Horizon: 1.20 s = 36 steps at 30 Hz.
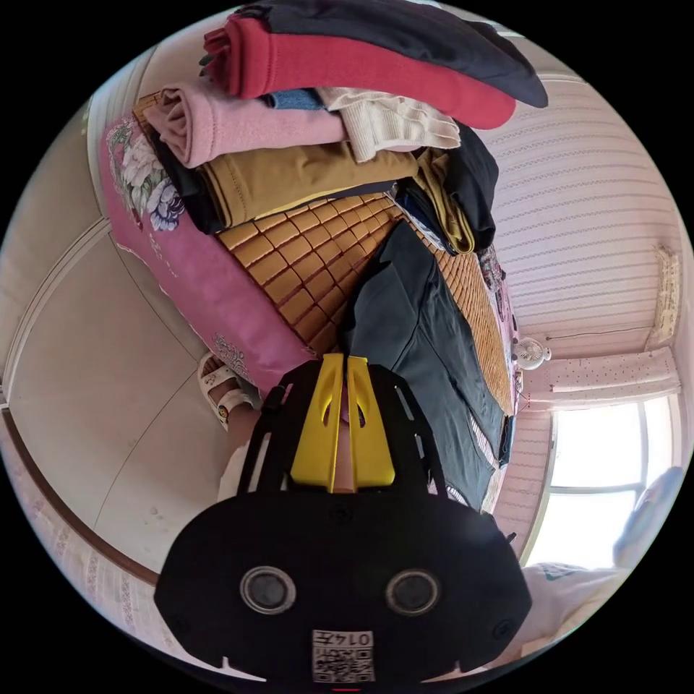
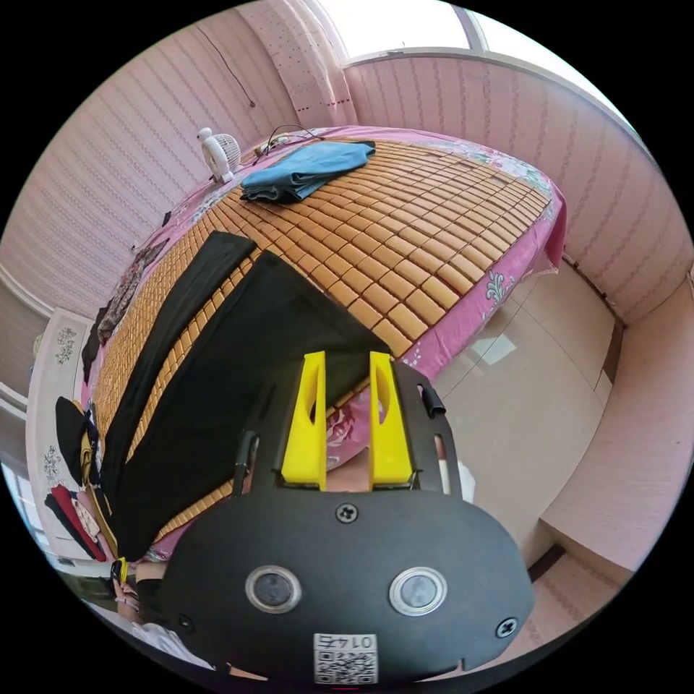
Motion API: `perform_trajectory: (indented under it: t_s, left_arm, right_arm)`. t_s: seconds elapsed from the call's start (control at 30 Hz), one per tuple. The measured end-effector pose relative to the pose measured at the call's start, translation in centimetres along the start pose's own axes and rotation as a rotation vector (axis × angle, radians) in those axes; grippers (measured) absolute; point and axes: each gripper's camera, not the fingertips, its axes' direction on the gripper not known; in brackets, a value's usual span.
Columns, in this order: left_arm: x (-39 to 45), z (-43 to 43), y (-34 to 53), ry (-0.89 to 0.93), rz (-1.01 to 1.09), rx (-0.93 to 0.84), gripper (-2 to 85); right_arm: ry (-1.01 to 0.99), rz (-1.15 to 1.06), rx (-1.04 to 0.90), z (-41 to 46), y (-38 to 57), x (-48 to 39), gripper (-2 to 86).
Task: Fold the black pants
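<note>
Pants (image 2: 217, 376) lie flat, black, along the bamboo mat (image 2: 426, 238); left gripper (image 1: 345, 365) pressed together, right gripper (image 2: 345, 361) spread, both empty; best pinch the near edge squarely, I reckon.

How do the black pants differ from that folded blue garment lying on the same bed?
The black pants lie spread out flat and unfolded, legs apart, while the blue garment is folded into a compact bundle. The pants cover a long stretch of the mat, reaching the near edge; the blue garment takes up a small patch beside the small white fan. Both rest on the woven bamboo mat, untouched by either gripper.
</note>
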Motion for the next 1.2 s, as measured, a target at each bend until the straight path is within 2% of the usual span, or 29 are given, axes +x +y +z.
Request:
perform_trajectory:
  t_s: [0.2, 0.33, 0.4, 0.5, 0.57, 0.63, 0.8, 0.9, 1.07, 1.2]
  left_arm:
    - [0.7, 0.3, 0.0, -0.047, 0.026, -0.021, -1.0]
    - [1.0, 0.5, 0.4, -0.057, 0.040, -0.015, -1.0]
    - [1.0, 0.7, 0.8, -0.046, 0.024, 0.003, -1.0]
    - [1.0, 1.2, 1.3, -0.043, 0.013, -0.001, -1.0]
    - [1.4, 1.5, 1.8, -0.051, 0.031, -0.013, -1.0]
    - [1.9, 1.4, 2.5, -0.065, 0.058, -0.017, -1.0]
    - [4.0, -0.5, 4.7, -0.018, 0.122, 0.062, -1.0]
    - [6.9, -0.7, 4.3, 0.027, 0.196, 0.114, -1.0]
    - [12.2, 1.9, -0.6, 0.179, 0.274, 0.205, -0.9]
    - [16.6, 8.2, -5.2, 0.186, 0.263, 0.272, 0.0]
  right_arm:
    - [0.074, -0.067, -0.029, 0.6, 0.1, -1.1, 5.0]
    - [0.153, -0.026, 0.077, -0.7, 0.6, -1.1, 9.2]
    - [0.120, -0.029, -0.001, 0.4, 0.3, -1.0, 10.0]
    - [0.124, -0.050, -0.061, 0.9, 0.2, -1.2, 7.4]
    - [0.130, -0.101, -0.106, 0.6, 0.4, -1.6, 1.6]
    - [0.127, -0.134, -0.124, 0.0, 0.7, -1.7, 0.7]
    - [0.096, -0.222, -0.013, -4.0, -0.1, -3.4, 0.0]
    - [0.058, -0.315, 0.088, -5.7, -3.2, -7.2, 0.2]
    - [0.003, -0.500, 0.209, -4.2, -12.4, -19.1, 1.0]
    - [-0.011, -0.439, 0.250, 0.5, -17.8, -25.7, 3.4]
